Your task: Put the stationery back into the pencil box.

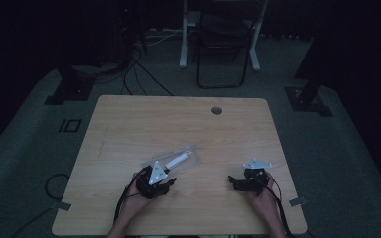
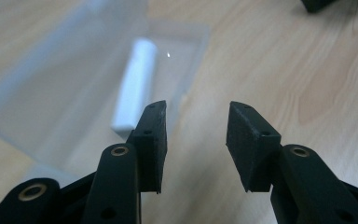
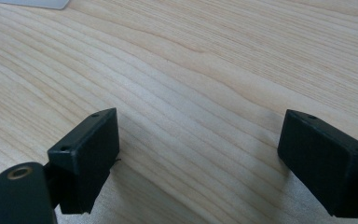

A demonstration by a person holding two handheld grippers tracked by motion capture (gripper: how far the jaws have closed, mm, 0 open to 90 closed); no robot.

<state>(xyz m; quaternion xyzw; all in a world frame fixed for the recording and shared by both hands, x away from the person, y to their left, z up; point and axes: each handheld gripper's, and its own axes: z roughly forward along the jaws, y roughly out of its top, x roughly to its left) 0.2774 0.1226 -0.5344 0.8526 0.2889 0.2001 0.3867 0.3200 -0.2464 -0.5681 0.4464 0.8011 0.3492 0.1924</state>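
Two grippers rest low over the table (image 1: 129, 124), each held in one hand. The left gripper (image 2: 196, 135) has its jaws partly spread with nothing between them, aimed just beside a clear bag (image 2: 42, 88) holding a white tube (image 2: 135, 84), probably lining up a grasp. The right gripper (image 3: 198, 154) is spread wide, holds nothing, and sits well apart over bare wood.

tongs (image 2: 196, 140): black, brass rivets | grey triangular plates | black cables
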